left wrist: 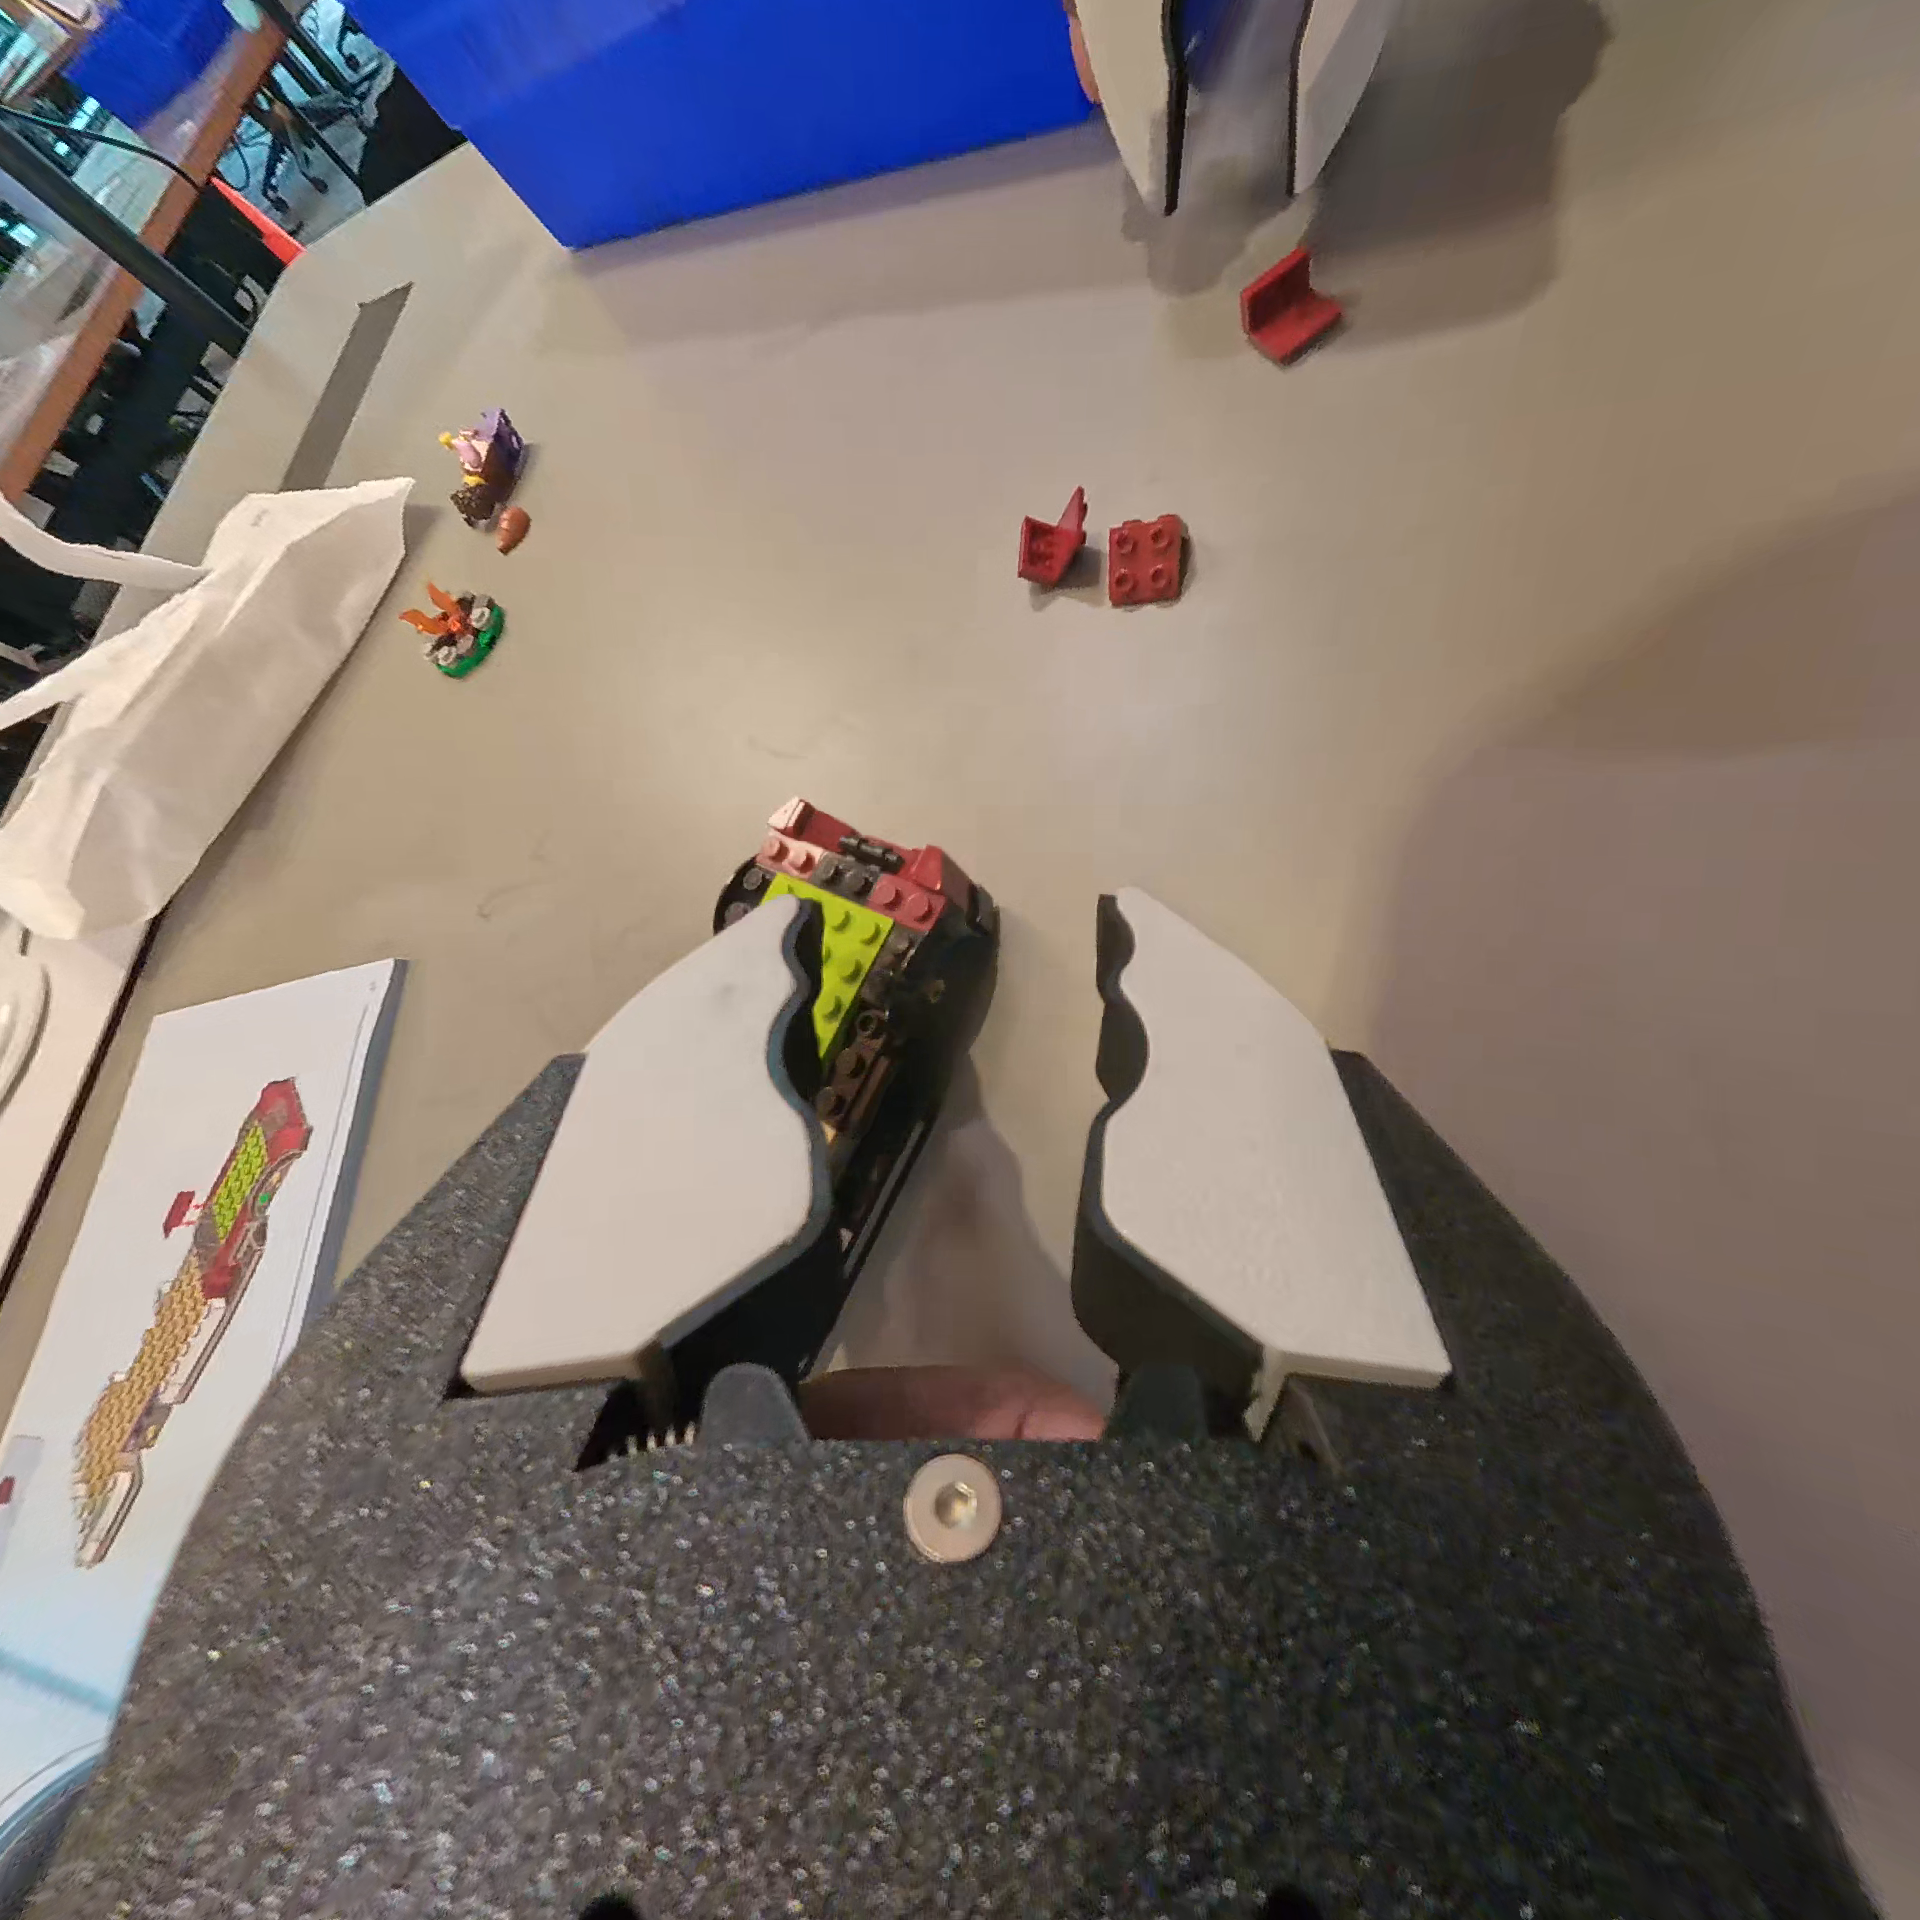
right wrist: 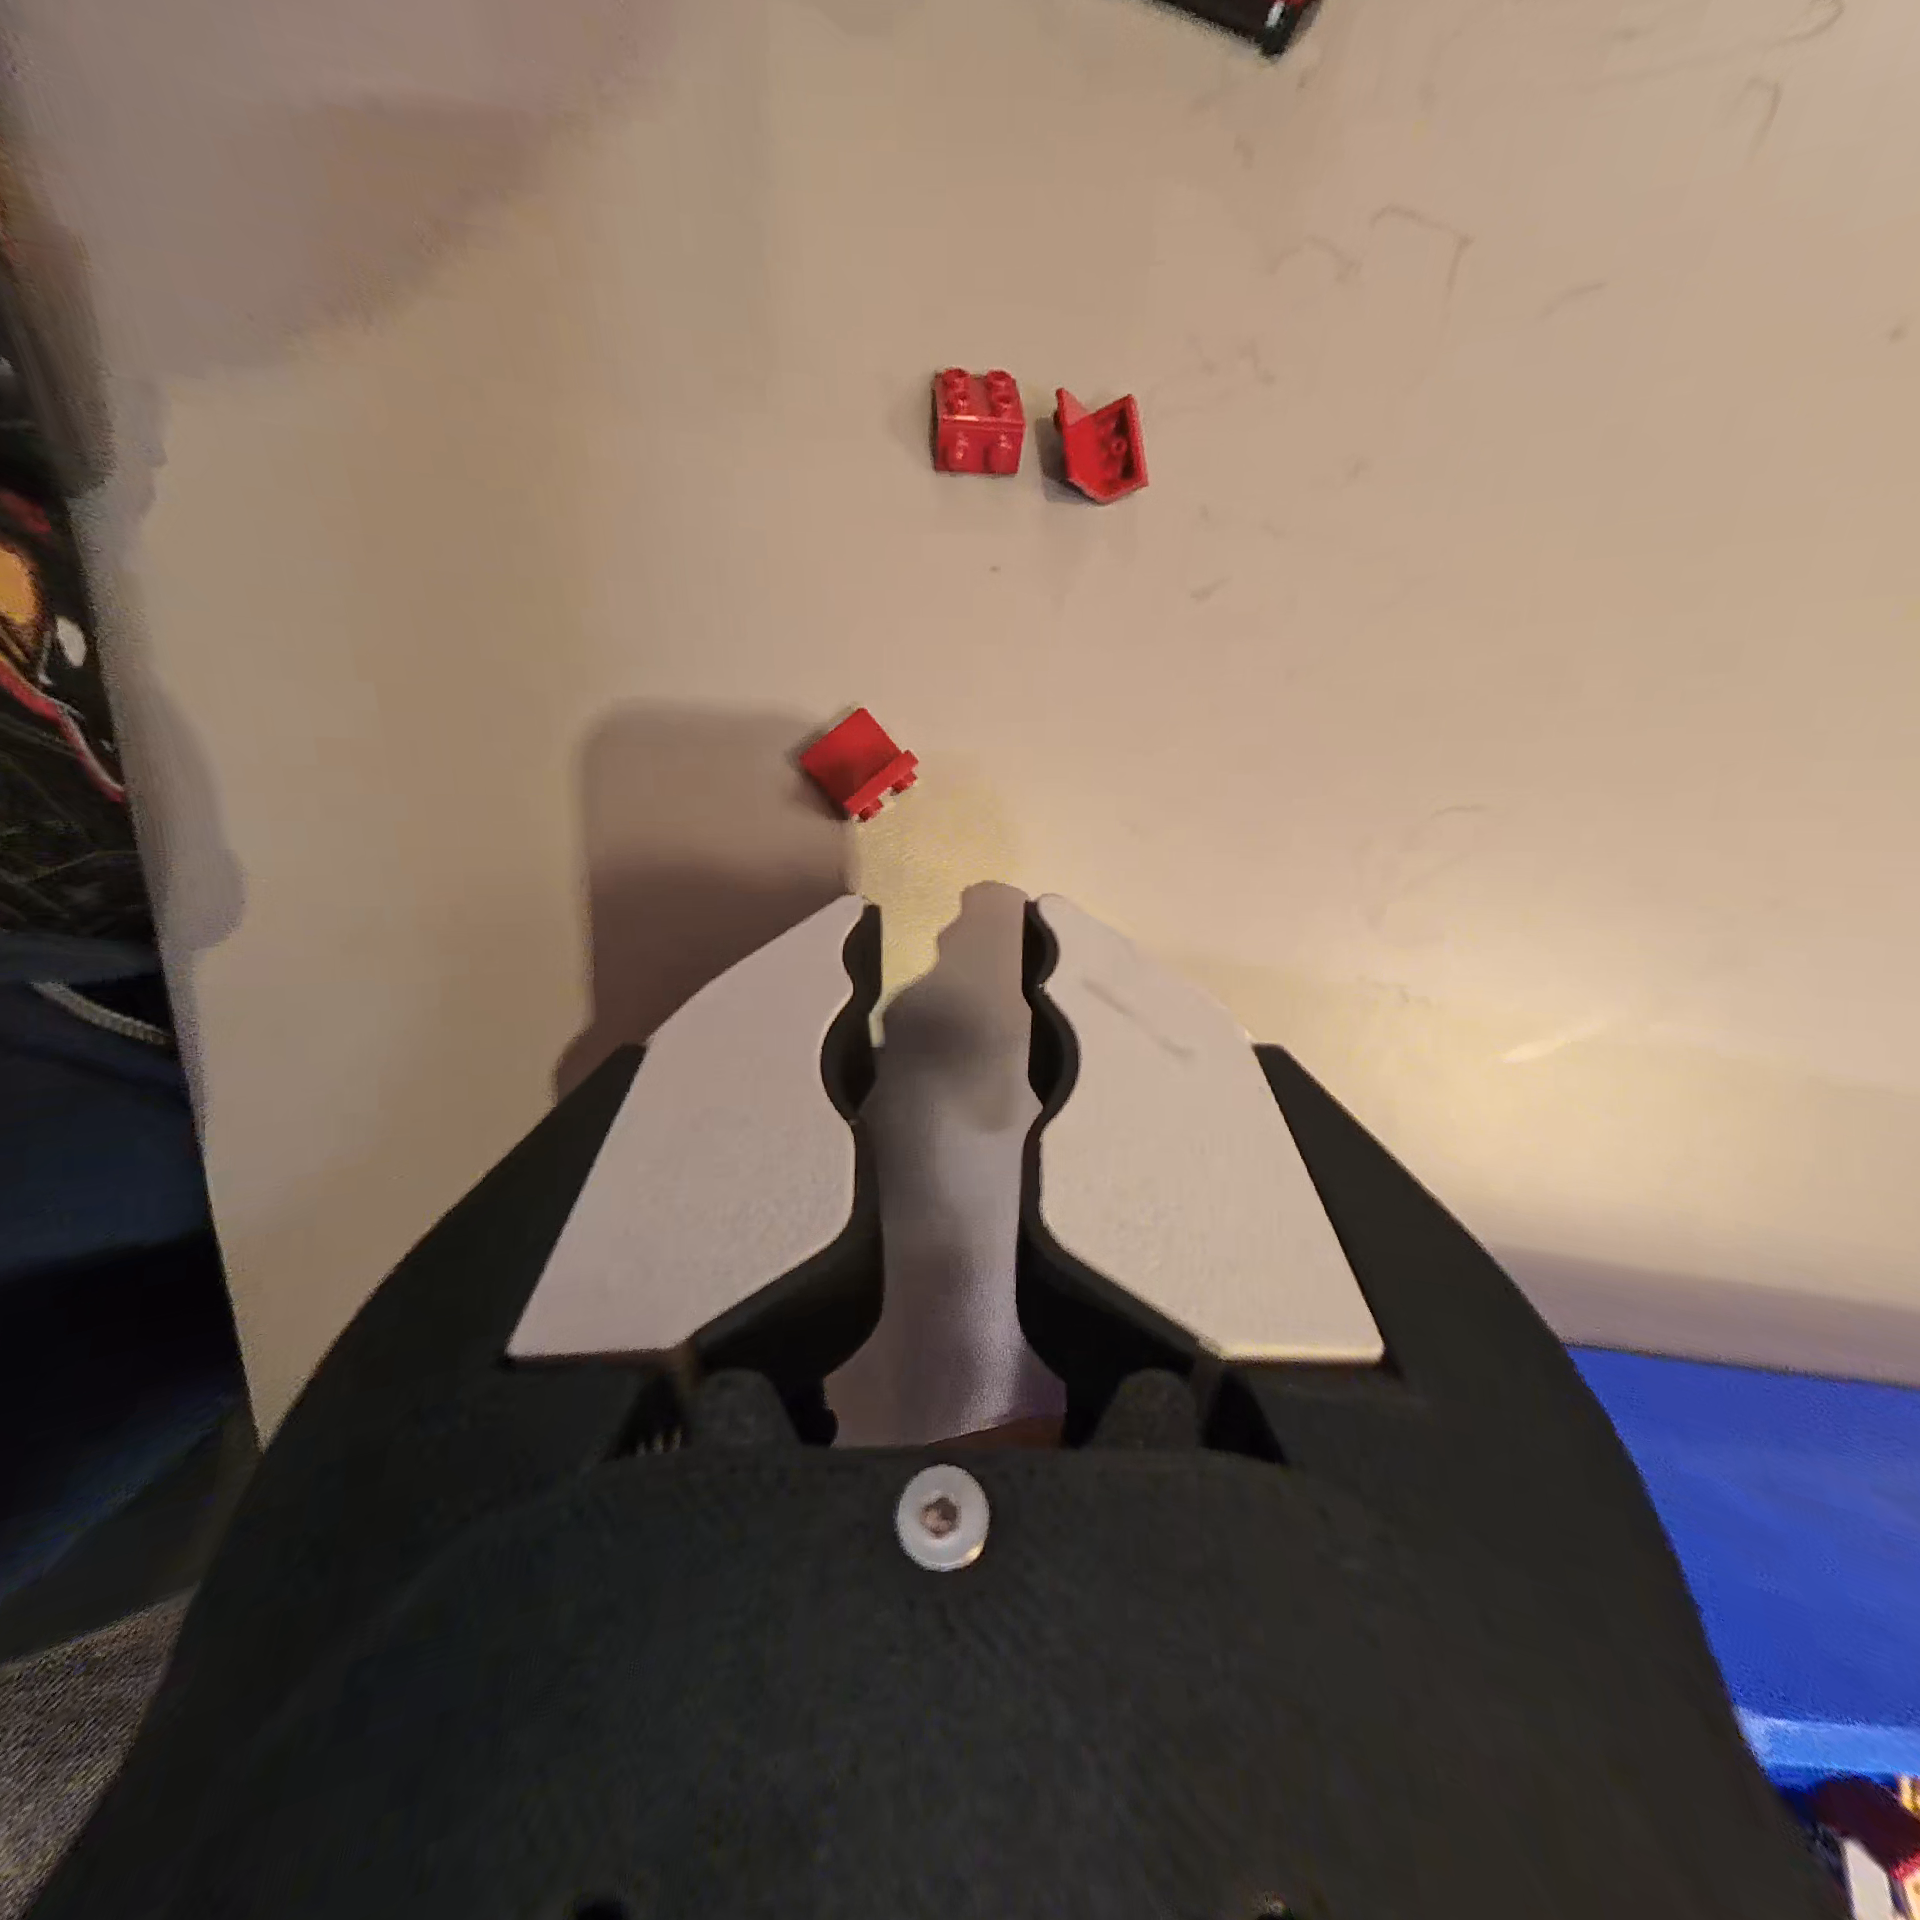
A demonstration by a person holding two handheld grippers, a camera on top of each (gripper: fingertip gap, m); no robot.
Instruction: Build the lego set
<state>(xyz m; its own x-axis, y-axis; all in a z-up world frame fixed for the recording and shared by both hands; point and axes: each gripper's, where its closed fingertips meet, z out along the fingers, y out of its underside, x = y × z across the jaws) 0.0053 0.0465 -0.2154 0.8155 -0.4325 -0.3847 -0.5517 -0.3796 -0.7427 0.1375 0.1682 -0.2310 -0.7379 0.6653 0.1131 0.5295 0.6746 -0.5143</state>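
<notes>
In the left wrist view my left gripper [left wrist: 951, 904] is open over a grey table [left wrist: 727, 416]. A small brick model [left wrist: 873, 935] in dark red, lime and black lies between its fingers, against the left finger [left wrist: 707, 1039]. A clear gap separates the model from the right finger [left wrist: 1226, 1091]. My right gripper [right wrist: 951, 904] is open with nothing between its fingers; it also shows at the top of the left wrist view [left wrist: 1231, 156]. A small red bracket piece [right wrist: 857, 764] lies on the table just ahead of it, to the left. A red square brick [right wrist: 977, 421] and another red bracket [right wrist: 1103, 445] lie farther off.
A blue box [left wrist: 779, 104] stands at the table's far side. An instruction booklet [left wrist: 208, 1195] and a white paper bag [left wrist: 187, 675] lie at the left. A small figure [left wrist: 483, 468] and a small campfire build [left wrist: 457, 629] stand near the bag. The grippers' ends are close to 20 cm from one another. About 9 cm separates my right fingertips from the red bracket [right wrist: 1103, 445]. Look for it in the left wrist view [left wrist: 1040, 540] too.
</notes>
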